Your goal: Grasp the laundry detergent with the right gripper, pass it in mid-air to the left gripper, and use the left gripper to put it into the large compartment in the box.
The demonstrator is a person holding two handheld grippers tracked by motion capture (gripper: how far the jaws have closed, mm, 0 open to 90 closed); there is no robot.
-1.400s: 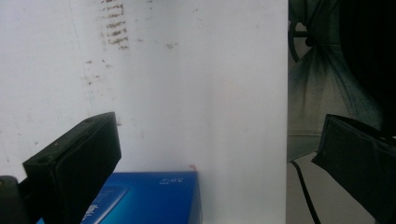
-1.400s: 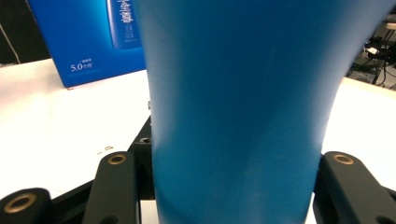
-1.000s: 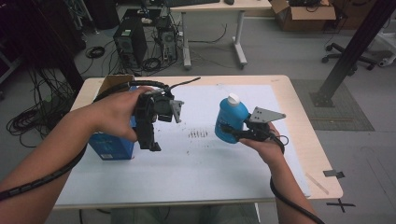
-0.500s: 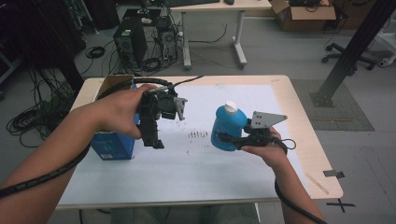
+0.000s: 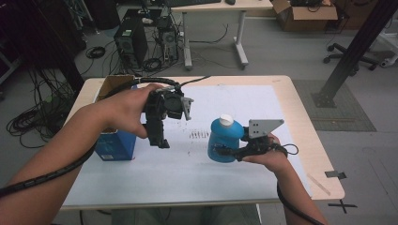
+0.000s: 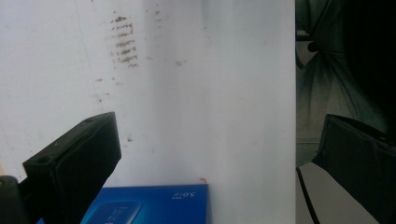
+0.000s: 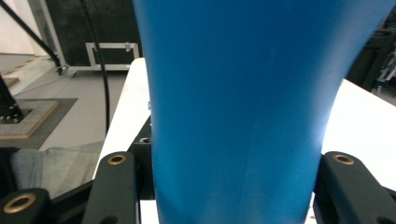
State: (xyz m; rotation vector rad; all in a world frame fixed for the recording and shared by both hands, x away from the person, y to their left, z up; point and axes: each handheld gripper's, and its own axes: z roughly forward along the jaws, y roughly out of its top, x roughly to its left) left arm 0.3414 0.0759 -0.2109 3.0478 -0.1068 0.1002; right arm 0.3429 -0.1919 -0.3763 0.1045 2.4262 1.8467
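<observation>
The right gripper (image 5: 225,151) holds a blue bottle (image 5: 224,140) with a white cap (image 5: 226,120), its jaws clenched on the lower part of the bottle's body. In the right gripper view the blue bottle (image 7: 243,107) stands between the two black jaws, one pressed to each side. The bottle is upright on the white sheet (image 5: 197,173) that covers most of the worktop (image 5: 305,122), right of the middle and on the near half. The grey plate (image 5: 263,127) on top of this gripper sits just to the right of the bottle's shoulder.

The left gripper (image 5: 162,138) is held above the sheet, well apart from the bottle, with its jaws pointing down. The left gripper view shows them released and wide apart (nothing lies between them but the white sheet (image 6: 210,102)). A blue box (image 5: 115,145) stands at the left edge of the sheet, just beside this gripper; its top shows at the bottom of the left gripper view (image 6: 154,205). A patch of small dark marks (image 5: 199,135) lies on the sheet between the two grippers, and the same marks (image 6: 123,44) appear near the top of the left gripper view. Behind the blue box stands an open cardboard box (image 5: 112,84).
</observation>
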